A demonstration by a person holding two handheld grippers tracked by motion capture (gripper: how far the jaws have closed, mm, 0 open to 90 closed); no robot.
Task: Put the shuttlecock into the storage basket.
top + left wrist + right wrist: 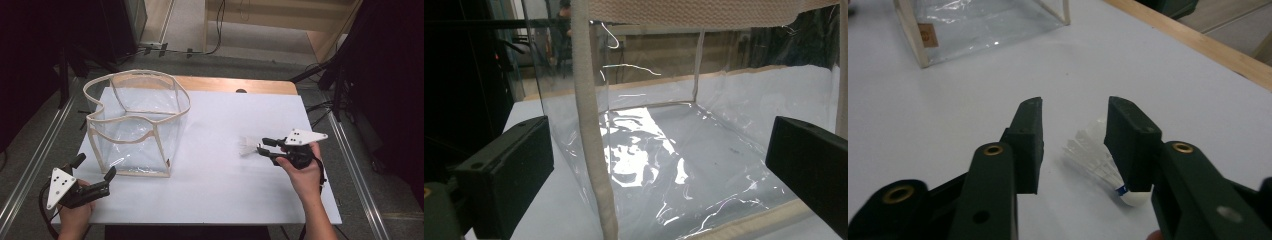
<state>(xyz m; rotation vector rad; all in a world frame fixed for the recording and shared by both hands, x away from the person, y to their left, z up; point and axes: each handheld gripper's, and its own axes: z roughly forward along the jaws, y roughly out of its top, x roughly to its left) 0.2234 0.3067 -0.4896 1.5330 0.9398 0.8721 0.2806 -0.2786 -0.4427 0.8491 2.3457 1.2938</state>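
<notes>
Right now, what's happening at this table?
A person works two handheld tongs. The right tongs sit over a white shuttlecock on the white table, jaws partly closed, not visibly gripping it. The left tongs wait open by the clear plastic bag, which stands upright, top open.

— How was the left gripper (95, 170) held?
— Low beside the table (210, 190) front edge, its jaws spread wide.
— And the right gripper (261, 146)?
— Held level above the table, its jaws partly closed, with a gap left between them.
</notes>
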